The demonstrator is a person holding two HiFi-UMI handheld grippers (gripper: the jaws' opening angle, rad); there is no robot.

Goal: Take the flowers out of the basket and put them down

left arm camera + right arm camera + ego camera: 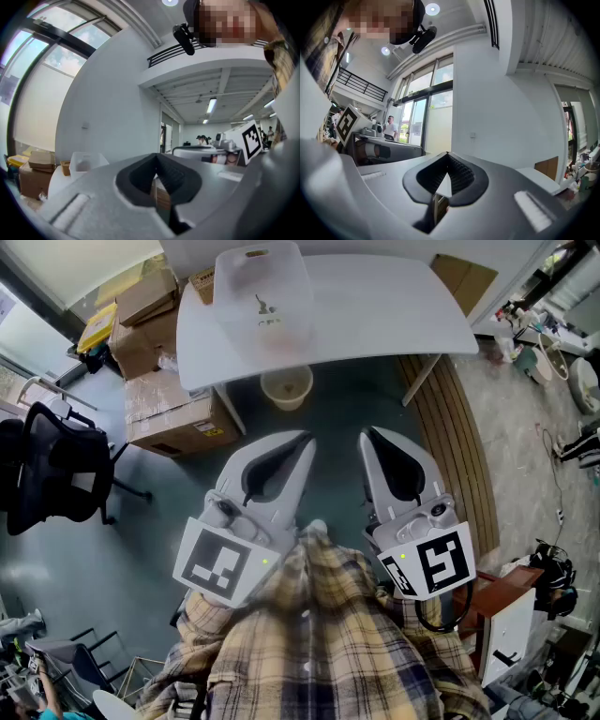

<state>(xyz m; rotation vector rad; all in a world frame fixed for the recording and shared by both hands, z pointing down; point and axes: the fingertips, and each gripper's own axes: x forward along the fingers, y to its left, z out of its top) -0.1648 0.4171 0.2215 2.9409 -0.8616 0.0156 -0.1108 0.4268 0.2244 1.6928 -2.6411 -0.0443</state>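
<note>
both left tongs and right tongs are shut and empty, well short of the tabletop, where the flowers show faintly inside the translucent basket; advise opening wide, then reaching in from above.

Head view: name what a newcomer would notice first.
The left claw and right claw, both shut and empty, point side by side at the centre, above a plaid shirt. Beyond them stands a white table with a clear tub on it, cardboard boxes at its left.
</note>
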